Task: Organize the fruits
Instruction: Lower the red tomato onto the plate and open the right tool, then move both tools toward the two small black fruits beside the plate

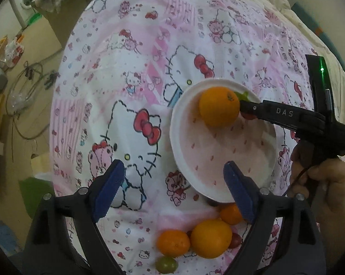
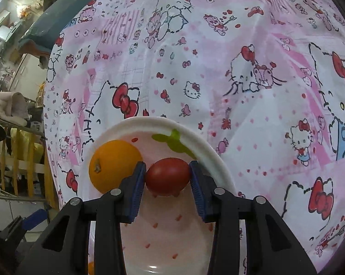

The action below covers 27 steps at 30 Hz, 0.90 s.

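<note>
- Setting a red fruit point(image 2: 167, 176) into the white plate point(image 2: 214, 158): the right claw point(image 2: 168, 178) is holding it between its blue pads, low over the plate, with the orange point(image 2: 114, 167) just beside its left pad.
- The left claw point(image 1: 172, 188) is standing wide and empty above the patterned cloth point(image 1: 131, 73), the plate lying ahead and to its right.
- Below that claw, loose fruit is waiting on the cloth: a large orange point(image 1: 211, 238), two smaller ones point(image 1: 173, 243), a green fruit point(image 1: 166, 264).
- Next, I judge, the right claw needs to release, while the left drops onto the loose pile.
</note>
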Available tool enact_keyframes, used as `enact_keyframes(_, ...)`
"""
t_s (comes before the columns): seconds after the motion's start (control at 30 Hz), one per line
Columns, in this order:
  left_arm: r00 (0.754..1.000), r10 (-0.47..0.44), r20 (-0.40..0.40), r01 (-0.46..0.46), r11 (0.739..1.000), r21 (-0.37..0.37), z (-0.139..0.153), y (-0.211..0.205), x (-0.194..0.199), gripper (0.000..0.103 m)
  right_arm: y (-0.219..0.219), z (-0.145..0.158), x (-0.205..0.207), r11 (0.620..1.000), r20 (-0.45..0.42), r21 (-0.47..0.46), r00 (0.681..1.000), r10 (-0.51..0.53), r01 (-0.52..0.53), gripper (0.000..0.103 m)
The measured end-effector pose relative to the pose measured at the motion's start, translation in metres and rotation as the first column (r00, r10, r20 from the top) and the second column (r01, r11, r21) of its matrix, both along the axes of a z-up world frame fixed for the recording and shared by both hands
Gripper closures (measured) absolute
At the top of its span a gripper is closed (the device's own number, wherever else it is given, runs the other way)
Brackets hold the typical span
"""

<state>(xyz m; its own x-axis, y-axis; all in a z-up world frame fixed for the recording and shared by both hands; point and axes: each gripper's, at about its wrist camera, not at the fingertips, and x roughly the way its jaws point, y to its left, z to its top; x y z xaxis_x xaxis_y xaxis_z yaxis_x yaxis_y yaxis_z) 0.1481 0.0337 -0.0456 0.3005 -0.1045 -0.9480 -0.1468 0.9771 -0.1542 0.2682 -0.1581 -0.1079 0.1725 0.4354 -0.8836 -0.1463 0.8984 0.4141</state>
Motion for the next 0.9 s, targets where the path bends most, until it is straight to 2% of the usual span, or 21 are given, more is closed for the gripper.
enact_keyframes(0.03,1.000,0.004,0.002,-0.004,1.000,-0.002,0.001,0.001,0.000,0.017,0.001,0.001,0.000,1.000,-0.001,-0.002,1.000,-0.004,0.004,0.058)
enact_keyframes(0.13,1.000,0.008,0.001,-0.008,1.000,-0.019,0.001,0.001,0.001,0.017,0.000,0.006,0.001,1.000,0.006,0.011,1.000,-0.021,0.021,0.045)
enact_keyframes(0.5,1.000,0.004,0.025,-0.003,1.000,-0.020,0.005,0.004,-0.008,0.017,-0.020,0.045,-0.026,1.000,0.055,-0.007,0.998,-0.006,0.007,0.045)
enact_keyframes(0.83,0.999,-0.052,-0.008,0.052,0.999,-0.006,-0.009,-0.012,-0.038,0.018,-0.065,0.069,-0.093,0.999,0.058,0.021,0.997,-0.047,0.046,0.045)
enact_keyframes(0.9,0.997,-0.071,-0.017,0.071,0.997,-0.013,-0.014,-0.015,-0.042,0.024,-0.074,0.069,-0.107,0.998,0.047,0.028,0.997,-0.062,0.061,0.045)
